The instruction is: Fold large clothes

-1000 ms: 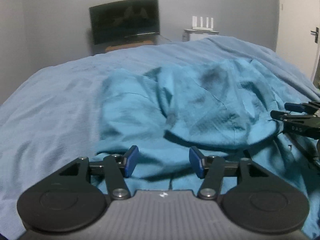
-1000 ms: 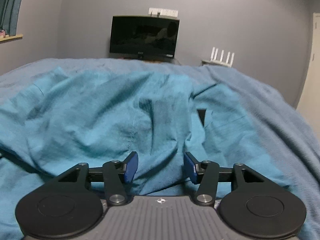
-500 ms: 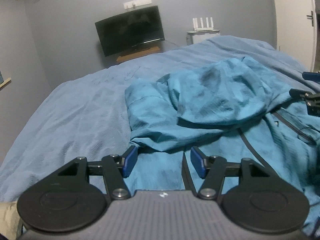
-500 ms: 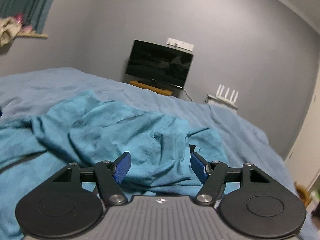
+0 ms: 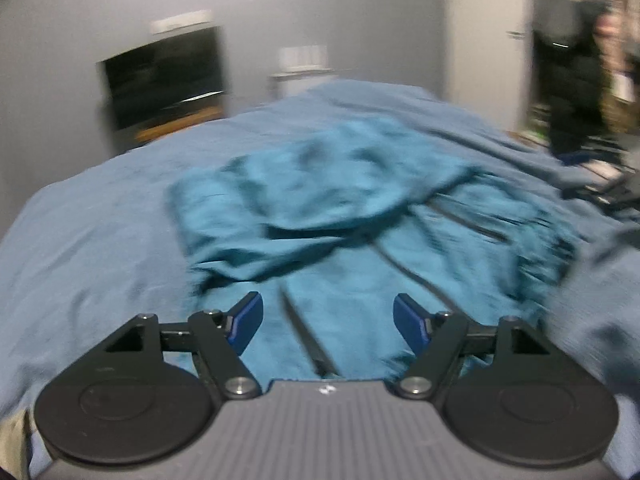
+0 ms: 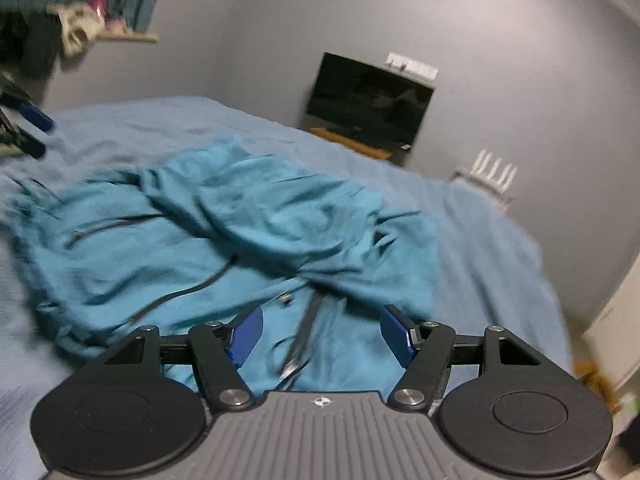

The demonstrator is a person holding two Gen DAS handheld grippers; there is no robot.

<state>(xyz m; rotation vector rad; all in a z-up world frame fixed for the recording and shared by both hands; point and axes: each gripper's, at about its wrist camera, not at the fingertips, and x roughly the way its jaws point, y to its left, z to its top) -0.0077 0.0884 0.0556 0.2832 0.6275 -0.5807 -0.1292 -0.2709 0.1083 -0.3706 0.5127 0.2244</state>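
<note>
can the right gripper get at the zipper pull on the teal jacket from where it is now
Probably yes. The right gripper is open and empty, with the zipper pull lying exposed on the teal jacket just beyond its fingers, nothing covering it. It looks raised above the cloth, so it would need lowering.

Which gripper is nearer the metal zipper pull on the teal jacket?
Right. The right gripper hovers just over the zipper pull; the left gripper sits beyond the jacket's far side. Both have just been opening, nothing between them.
</note>
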